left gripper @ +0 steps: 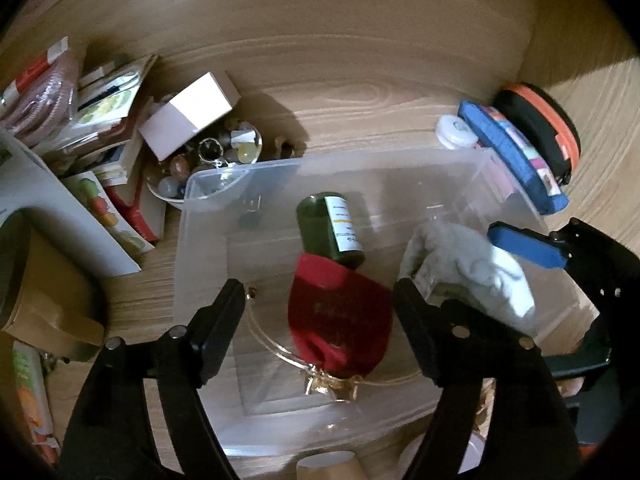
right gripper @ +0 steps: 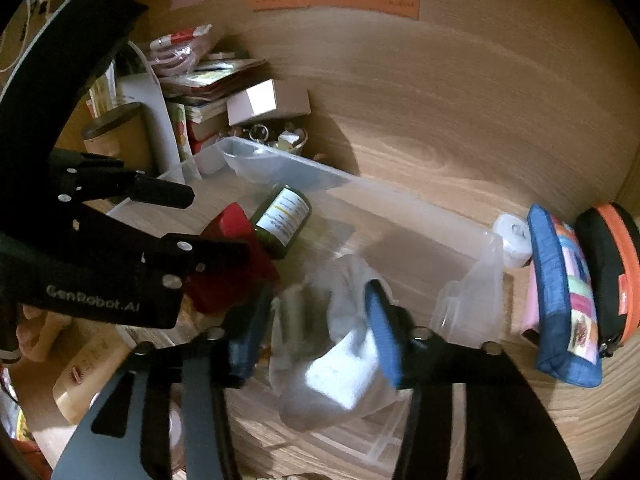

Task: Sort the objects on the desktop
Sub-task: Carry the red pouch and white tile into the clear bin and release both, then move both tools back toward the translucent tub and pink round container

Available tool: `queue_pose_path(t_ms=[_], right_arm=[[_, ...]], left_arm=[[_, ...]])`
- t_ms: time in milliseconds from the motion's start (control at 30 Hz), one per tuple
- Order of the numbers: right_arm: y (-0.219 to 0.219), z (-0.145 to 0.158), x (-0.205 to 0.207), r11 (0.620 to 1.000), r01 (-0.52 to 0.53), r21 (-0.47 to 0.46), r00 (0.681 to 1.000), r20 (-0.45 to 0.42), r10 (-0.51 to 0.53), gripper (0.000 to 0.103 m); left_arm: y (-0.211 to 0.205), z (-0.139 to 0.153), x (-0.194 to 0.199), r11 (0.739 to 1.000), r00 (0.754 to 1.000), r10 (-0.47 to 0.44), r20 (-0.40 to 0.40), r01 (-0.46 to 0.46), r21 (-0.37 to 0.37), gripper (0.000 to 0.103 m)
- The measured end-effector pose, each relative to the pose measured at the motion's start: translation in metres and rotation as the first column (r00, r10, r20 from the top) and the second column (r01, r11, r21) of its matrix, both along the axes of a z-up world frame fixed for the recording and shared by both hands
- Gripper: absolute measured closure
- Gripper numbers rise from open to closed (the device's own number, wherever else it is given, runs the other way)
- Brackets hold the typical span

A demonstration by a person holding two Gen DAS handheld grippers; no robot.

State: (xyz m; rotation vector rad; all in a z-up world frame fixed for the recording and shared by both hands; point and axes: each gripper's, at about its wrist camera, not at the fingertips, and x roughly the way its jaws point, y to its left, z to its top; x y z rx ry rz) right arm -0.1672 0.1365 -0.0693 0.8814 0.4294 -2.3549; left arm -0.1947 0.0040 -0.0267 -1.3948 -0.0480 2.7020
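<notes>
Landmark: the clear plastic bin (left gripper: 240, 176), standing on the wooden surface (left gripper: 360, 80); every place below is given from it.
Left claw (left gripper: 320, 308): spread wide, holding nothing, hanging over the bin's near half above the red pouch (left gripper: 340, 320), probably to reach that pouch or because it has just let go.
Right claw (right gripper: 316, 320): its blue-padded fingers (right gripper: 380, 336) sit on either side of a clear bag with white contents (right gripper: 340, 360); motion blur leaves it uncertain whether they pinch the bag or only flank it.
Bag's place: over the bin's right end, likely being lowered in as sorted.
Green bottle (left gripper: 332, 228): lying on its side in the bin, touching the red pouch.
Still outside: blue pencil case (right gripper: 560, 300) and black-and-orange case (right gripper: 612, 272) just beside the bin's right end; white box (left gripper: 192, 116) and a dish of beads (left gripper: 224, 148) by its far left corner.
</notes>
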Motion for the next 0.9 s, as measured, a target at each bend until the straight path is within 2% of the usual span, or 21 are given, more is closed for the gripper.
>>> queue_pose_path(t_ms=[100,400,667,900], right_arm=[[-0.001,0.005,0.006,1.0,-0.001,-0.003,0.999,-0.037,0.001,0.043],[0.007,0.019,0.006,0.998,0.031,-0.05,0.997,-0.067,-0.035,0.024],[0.008,0.03,0.01,0.997,0.058,-0.043,0.993,-0.098,-0.062,0.022],[0.018,0.06,0.03,0.992,0.071,-0.101,0.992,-0.102,-0.081,0.021]], left_arm=[[-0.005,0.007,0.004,1.0,1.0,0.016,-0.022,-0.016,0.016,0.015],[-0.022,0.04,0.027,0.999,0.992,0.051,-0.113,-0.051,0.002,0.01],[-0.041,0.067,0.068,0.993,0.976,0.092,-0.197,-0.104,-0.053,0.008],[-0.051,0.086,0.113,0.987,0.951,0.09,-0.295,-0.126,-0.104,0.004]])
